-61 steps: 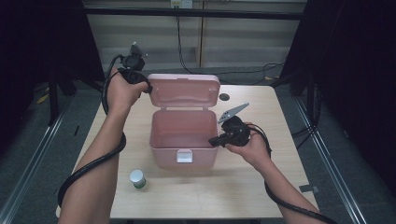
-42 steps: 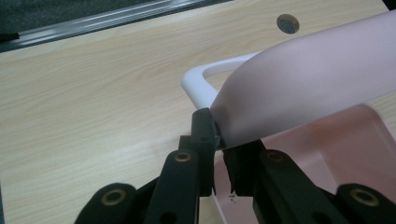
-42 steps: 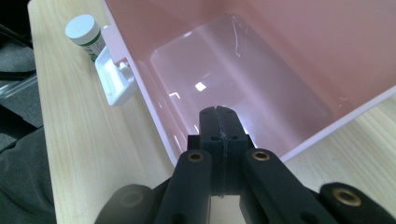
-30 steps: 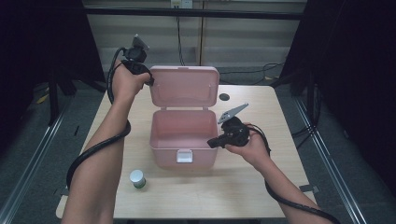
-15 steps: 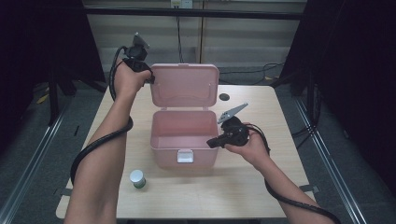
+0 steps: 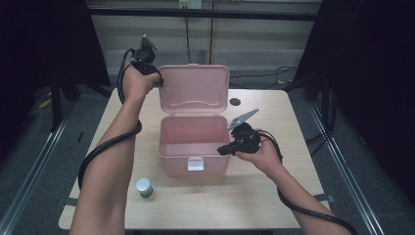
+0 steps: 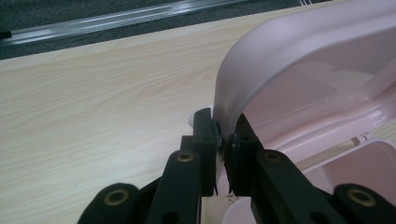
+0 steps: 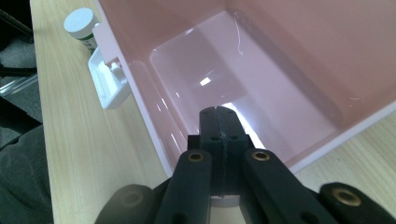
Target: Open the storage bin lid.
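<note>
At the bench's far left, the raised left hand-held gripper (image 6: pixel 157 83) pinches the upright pink plastic box lid (image 6: pixel 194 90). Low over the pink box's (image 6: pixel 193 147) right rim, the right hand-held gripper (image 6: pixel 221 150) is pressed together, empty.

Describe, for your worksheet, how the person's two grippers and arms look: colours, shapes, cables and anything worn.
Both the left gripper and the right gripper are black, each with two flat-sided jaws whose linkage arms carry round brass-coloured pivot rings. A grey three-cornered plate sits on top of the right one. A thick black cable trails from each gripper beside the forearm. The forearms are bare, with no sleeves or gloves in view.

Table evenly lit, surroundings dark; glare inside box (image 8: pixel 205 81); claw bases blurred.
</note>
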The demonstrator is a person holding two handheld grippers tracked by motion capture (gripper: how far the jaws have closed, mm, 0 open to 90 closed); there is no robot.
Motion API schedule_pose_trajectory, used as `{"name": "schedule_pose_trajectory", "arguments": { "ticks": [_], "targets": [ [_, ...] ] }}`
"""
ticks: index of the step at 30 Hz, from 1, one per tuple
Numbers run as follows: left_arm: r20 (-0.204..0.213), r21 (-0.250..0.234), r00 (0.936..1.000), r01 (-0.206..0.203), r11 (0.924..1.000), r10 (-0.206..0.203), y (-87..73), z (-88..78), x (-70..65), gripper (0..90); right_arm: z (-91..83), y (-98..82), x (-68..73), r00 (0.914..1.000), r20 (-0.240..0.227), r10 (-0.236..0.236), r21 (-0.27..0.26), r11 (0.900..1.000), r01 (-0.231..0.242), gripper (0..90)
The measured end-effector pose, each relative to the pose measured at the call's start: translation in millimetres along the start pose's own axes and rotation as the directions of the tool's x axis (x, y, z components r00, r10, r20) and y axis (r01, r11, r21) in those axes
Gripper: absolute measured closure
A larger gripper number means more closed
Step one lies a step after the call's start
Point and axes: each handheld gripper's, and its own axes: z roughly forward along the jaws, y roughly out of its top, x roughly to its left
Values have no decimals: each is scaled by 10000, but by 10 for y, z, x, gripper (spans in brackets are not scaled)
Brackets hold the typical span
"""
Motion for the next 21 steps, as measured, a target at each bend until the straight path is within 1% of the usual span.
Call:
{"name": "schedule_pose_trajectory", "arguments": {
  "ticks": [4,5,6,8,9,11,14,15,17,18,19,20,21],
  "targets": [
    [36,-35,10000,-21,10000,21,17,40,26,843,2,4,-4,10000,-29,-32,-7,10000,32,900],
    [47,-78,10000,43,10000,-43,20,56,31,843,2,4,-6,10000,-29,-50,-13,10000,50,900],
    [52,-79,10000,15,10000,-15,26,67,44,843,2,4,-6,10000,-37,-60,-8,10000,60,900],
    [89,-127,9999,139,9998,-137,34,97,56,844,1,3,-4,10000,-11,-61,10,10000,61,900],
    [110,-102,9999,104,9999,-103,39,105,63,844,1,1,-7,9999,-18,-102,-6,9999,102,900],
    [131,-116,9997,184,9998,-183,52,133,75,844,-2,-2,-4,10000,-53,21,-3,10000,-21,900],
    [132,-63,9997,214,9998,-213,65,165,91,844,-1,0,-4,10000,-49,-50,2,10000,50,900],
    [143,-69,9996,227,9997,-226,68,176,97,844,1,1,-9,9999,-48,-139,-17,9999,139,900],
    [144,-73,9996,258,9996,-257,73,199,102,844,-1,-2,-6,10000,-65,-44,-14,10000,44,900],
    [104,-48,9997,215,9998,-214,76,206,107,844,-1,-4,-8,10000,-71,-62,-32,10000,61,900],
    [116,-58,9996,274,9996,-273,77,220,105,844,1,-7,-10,9999,-102,-48,-80,10000,47,900],
    [82,-27,9997,220,9998,-220,83,231,112,844,2,-8,-14,9999,-114,-93,-117,9999,92,900],
    [83,-30,9996,281,9996,-281,84,244,111,844,2,-10,-16,9998,-130,-126,-129,9998,125,900]
  ]
}}
